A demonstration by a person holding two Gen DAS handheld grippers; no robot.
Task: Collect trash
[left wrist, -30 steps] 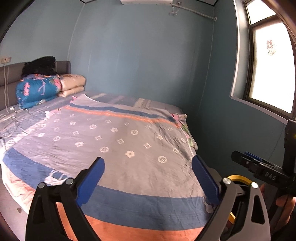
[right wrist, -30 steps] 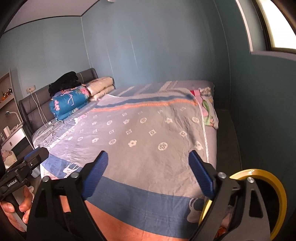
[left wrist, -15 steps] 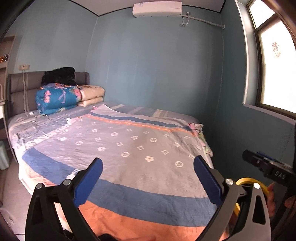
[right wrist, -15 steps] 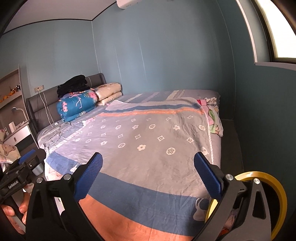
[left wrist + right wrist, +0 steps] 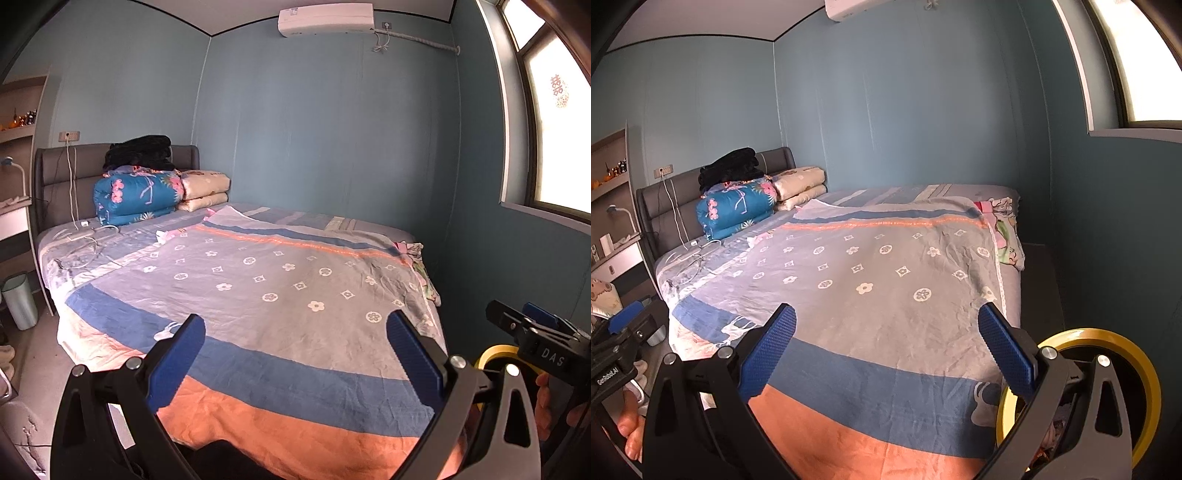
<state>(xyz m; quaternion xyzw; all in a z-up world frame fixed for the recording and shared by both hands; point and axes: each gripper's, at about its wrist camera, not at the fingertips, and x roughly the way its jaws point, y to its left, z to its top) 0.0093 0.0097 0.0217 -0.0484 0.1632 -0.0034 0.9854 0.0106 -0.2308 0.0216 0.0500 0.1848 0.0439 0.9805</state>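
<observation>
My left gripper [image 5: 295,354] is open and empty, held above the foot of a bed [image 5: 258,295]. My right gripper [image 5: 886,350] is also open and empty over the same end of the bed. A yellow-rimmed trash bin [image 5: 1145,380] with scraps inside stands at the bed's right corner; it also shows in the left wrist view [image 5: 491,356] behind the right gripper's body. A small pale scrap [image 5: 162,236] lies on the bedspread near the pillows, also seen in the right wrist view [image 5: 753,240].
Folded quilts [image 5: 136,195] and pillows [image 5: 203,188] are stacked at the headboard. A white cable and power strip [image 5: 81,232] lie on the bed's left side. A pale bin [image 5: 18,299] stands on the floor at left. Clothes [image 5: 1004,236] hang over the bed's right edge.
Both grippers have pulled back and tilted up, so more of the room, ceiling and air conditioner shows. Both stay open and empty.
</observation>
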